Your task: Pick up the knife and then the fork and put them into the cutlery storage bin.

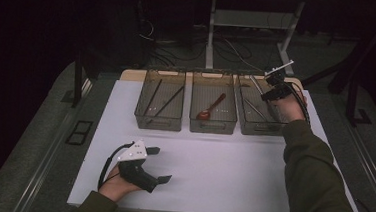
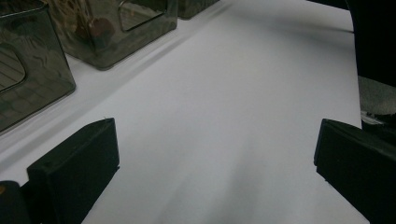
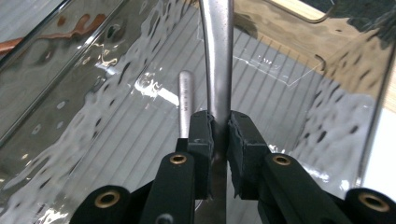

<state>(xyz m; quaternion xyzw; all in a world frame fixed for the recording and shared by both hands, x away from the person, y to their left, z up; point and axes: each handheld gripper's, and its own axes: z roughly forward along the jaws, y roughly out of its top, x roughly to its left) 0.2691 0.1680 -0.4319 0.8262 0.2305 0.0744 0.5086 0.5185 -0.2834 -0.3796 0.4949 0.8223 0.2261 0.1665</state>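
No lettering, label, brand, number or sign is showing legibly anywhere in these views.

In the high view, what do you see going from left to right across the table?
Left claw resting open on the white table → left bin with dark sticks → middle bin with a reddish spoon → right bin, where the right claw holds a metal utensil.
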